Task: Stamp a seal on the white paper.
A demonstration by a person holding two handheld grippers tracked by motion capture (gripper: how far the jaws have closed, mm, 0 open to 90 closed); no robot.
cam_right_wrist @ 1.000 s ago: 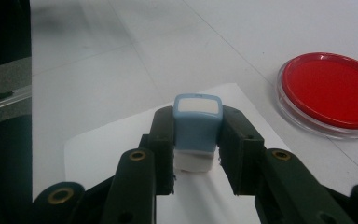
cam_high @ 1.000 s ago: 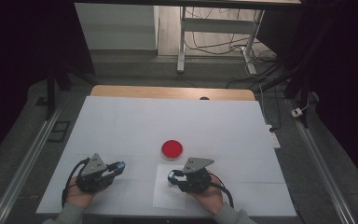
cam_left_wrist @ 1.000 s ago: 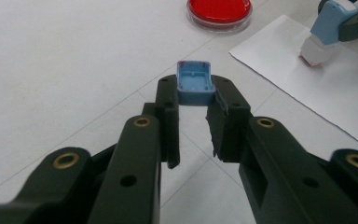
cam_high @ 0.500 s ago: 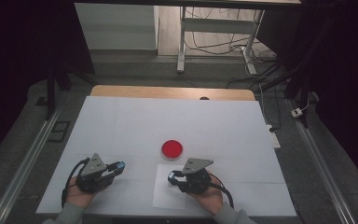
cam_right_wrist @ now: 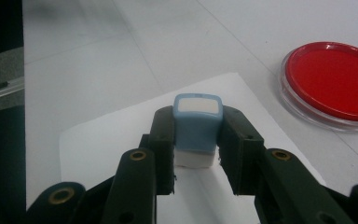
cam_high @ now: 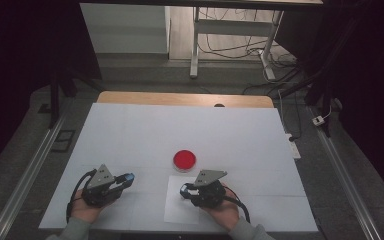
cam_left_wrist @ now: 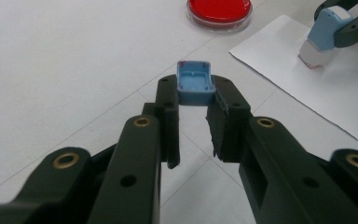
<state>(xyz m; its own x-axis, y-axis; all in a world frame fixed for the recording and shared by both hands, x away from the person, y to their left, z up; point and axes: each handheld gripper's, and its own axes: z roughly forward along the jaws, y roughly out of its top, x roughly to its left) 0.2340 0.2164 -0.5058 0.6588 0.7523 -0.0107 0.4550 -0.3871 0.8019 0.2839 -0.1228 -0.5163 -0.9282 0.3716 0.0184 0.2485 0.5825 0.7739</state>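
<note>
red dish (cam_left_wrist: 219,10) cut off by the top edge; stamp (cam_right_wrist: 195,133) face hidden

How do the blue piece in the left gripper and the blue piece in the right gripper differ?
The cap in the left gripper is a hollow open shell; the stamp in the right gripper is a solid block with a white base. The cap is over bare table, the stamp over the white paper. Both are light blue and clamped.

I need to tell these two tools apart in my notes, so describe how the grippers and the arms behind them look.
Both are alike: the left gripper and the right gripper have black bodies, each topped by a grey three-cornered plate, with a black cable looping from the back. Each has two black jaws with brass-coloured rivets at the joints and small holes along the links. Grey sleeves cover the forearms.
</note>
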